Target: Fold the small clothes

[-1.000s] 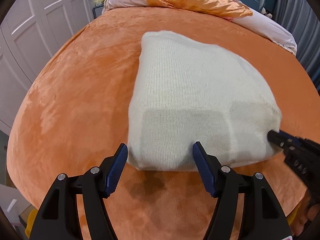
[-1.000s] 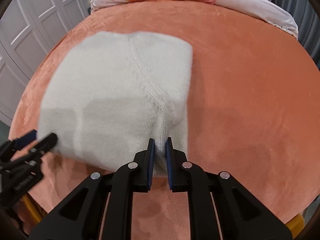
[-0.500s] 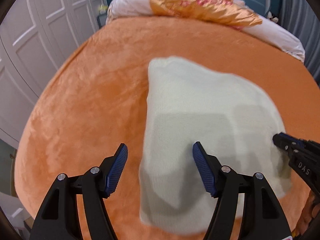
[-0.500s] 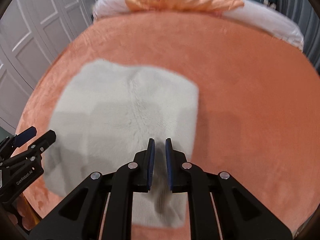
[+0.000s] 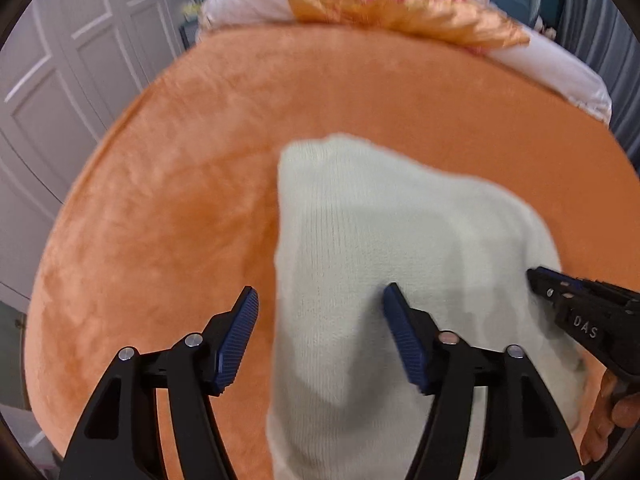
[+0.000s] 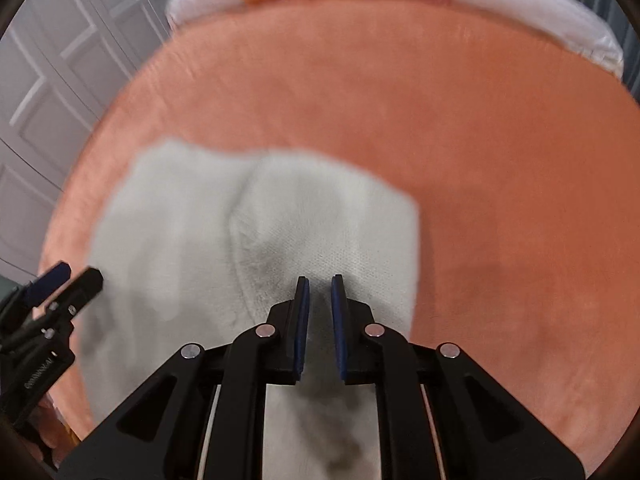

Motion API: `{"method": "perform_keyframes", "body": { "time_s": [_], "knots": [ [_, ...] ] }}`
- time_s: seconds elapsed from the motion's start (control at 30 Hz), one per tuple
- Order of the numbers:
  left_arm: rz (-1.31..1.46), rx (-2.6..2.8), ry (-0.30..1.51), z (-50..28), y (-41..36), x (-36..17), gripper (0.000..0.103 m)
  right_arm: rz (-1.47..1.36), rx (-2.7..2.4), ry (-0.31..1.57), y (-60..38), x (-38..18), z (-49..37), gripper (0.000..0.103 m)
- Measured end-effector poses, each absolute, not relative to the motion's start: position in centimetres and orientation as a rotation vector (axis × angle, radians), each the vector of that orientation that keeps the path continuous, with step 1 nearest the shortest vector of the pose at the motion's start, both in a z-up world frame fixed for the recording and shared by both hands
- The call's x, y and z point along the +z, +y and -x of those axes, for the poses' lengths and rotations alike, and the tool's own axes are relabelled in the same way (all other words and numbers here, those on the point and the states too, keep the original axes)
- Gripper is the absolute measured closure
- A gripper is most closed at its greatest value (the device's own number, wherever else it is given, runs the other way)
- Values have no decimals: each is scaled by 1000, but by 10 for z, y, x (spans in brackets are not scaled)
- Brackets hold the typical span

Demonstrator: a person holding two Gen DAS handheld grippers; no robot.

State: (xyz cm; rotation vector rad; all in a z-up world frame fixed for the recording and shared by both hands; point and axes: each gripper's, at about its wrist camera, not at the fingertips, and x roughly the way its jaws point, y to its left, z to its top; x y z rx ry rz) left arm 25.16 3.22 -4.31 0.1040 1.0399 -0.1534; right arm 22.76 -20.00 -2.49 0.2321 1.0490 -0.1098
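A cream knitted garment [image 5: 384,264], folded into a rough rectangle, lies on the orange plush bedspread [image 5: 168,208], with its near edge hanging over the front of the bed toward the cameras. The left gripper [image 5: 320,312] has its blue-padded jaws spread wide, straddling the garment's left edge without clamping it. The right gripper [image 6: 320,300] has its jaws drawn close with a narrow gap between them; the knit lies under and behind the tips, but whether any fabric is pinched cannot be told. In the left wrist view the right gripper's tip [image 5: 540,278] touches the garment's right side. At the head of the bed a white pillow [image 5: 248,0] carries an orange floral cloth [image 5: 400,4], and white panelled wardrobe doors [image 5: 60,60] stand to the left.
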Motion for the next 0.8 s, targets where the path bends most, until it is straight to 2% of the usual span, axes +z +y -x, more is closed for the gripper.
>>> {"method": "perform_keyframes", "body": {
  "time_s": [0.2, 0.3, 0.43, 0.5, 0.7, 0.8],
  "knots": [
    [-47, -155, 1014, -227, 47, -28, 37, -262, -74, 942, -197, 14, -176, 91],
    [-25, -168, 1024, -186, 57, -29, 38, -253, -63, 957, -192, 1, -131, 91],
    [-28, -169, 1086, -143, 63, -60, 36, -215, -100, 978, -190, -32, -101, 88],
    [-27, -155, 1100, -137, 64, -69, 36, -268, -98, 979, -193, -28, -96, 83],
    [-12, -144, 1055, -113, 66, -41, 37, -279, -89, 929, -188, -4, -54, 83],
    [-17, -161, 1049, -88, 57, -45, 25, -270, -105, 933, -180, -15, -30, 82]
  ]
}}
